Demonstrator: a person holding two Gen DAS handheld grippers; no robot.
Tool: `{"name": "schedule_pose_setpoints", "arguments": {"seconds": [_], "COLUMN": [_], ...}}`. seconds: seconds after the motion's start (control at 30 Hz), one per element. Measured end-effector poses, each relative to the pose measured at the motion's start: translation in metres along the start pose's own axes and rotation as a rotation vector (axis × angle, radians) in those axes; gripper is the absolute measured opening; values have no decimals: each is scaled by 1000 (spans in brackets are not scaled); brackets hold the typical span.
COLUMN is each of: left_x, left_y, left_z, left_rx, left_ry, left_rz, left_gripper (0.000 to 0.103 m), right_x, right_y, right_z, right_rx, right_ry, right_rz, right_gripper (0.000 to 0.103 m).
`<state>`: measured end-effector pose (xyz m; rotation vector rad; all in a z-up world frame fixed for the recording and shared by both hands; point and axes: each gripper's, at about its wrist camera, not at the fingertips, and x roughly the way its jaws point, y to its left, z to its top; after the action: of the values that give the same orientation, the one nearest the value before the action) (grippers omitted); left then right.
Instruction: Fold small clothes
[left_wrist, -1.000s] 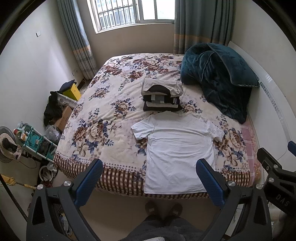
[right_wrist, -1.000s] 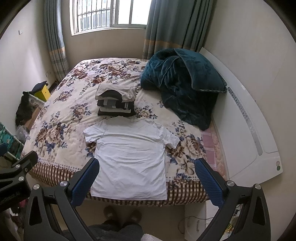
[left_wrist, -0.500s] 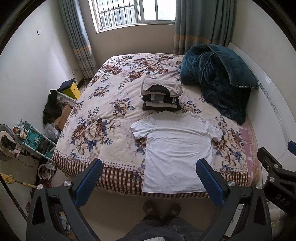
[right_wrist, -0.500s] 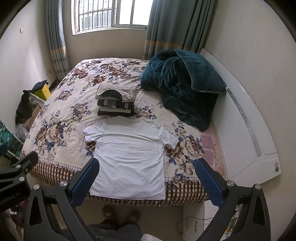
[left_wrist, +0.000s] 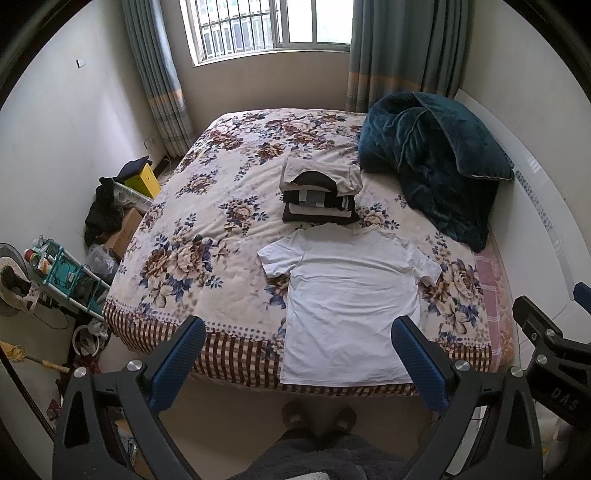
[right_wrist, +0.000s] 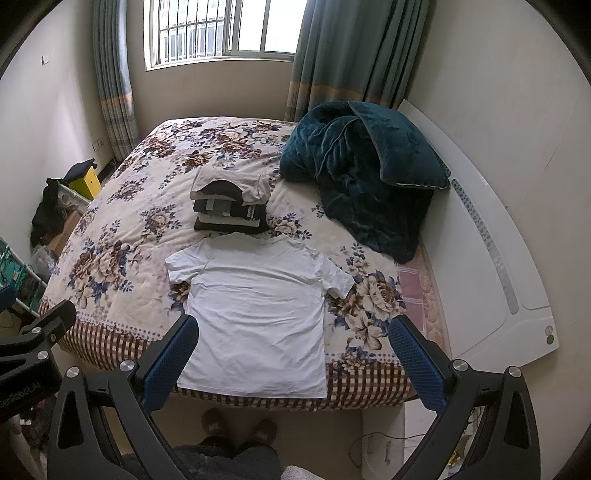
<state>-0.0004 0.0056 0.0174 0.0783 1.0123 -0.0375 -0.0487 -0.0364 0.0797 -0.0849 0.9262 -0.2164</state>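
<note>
A white T-shirt (left_wrist: 351, 295) lies spread flat, collar away from me, on the near part of the floral bed (left_wrist: 207, 236); its hem hangs over the bed's front edge. It also shows in the right wrist view (right_wrist: 258, 314). A stack of folded clothes (left_wrist: 319, 194) sits just beyond the collar, also seen in the right wrist view (right_wrist: 231, 205). My left gripper (left_wrist: 297, 363) is open and empty, held high above the floor before the bed. My right gripper (right_wrist: 291, 363) is open and empty at a similar height.
A dark teal quilt (left_wrist: 432, 158) is heaped at the bed's far right by the white headboard (right_wrist: 491, 240). Boxes, bags and a teal rack (left_wrist: 62, 273) crowd the floor left of the bed. My feet (left_wrist: 317, 413) stand at the bed's front edge.
Both views have drifted very slightly back from the bed. The shirt and the stack have not moved. Both grippers stay open.
</note>
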Motion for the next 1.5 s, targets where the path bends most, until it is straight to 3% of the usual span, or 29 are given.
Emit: {"name": "schedule_pose_setpoints", "arguments": {"seconds": [1.03,1.27,1.5], "left_x": [-1,64,175], "left_y": [0,5,-19], "left_z": [9,24,45], "left_rx": [-7,22,74], "left_ry": [-9,-13,47], "left_rz": [-21,6,21], "left_gripper": [103,103,103], "right_x": [-2,34,156], "right_y": [-10,-8,-47], "right_z": [3,6,1], "right_rx": [-4,66,288], "right_ry": [22,78,160], "right_rz": [3,-24,-67], "right_gripper": [103,103,103]}}
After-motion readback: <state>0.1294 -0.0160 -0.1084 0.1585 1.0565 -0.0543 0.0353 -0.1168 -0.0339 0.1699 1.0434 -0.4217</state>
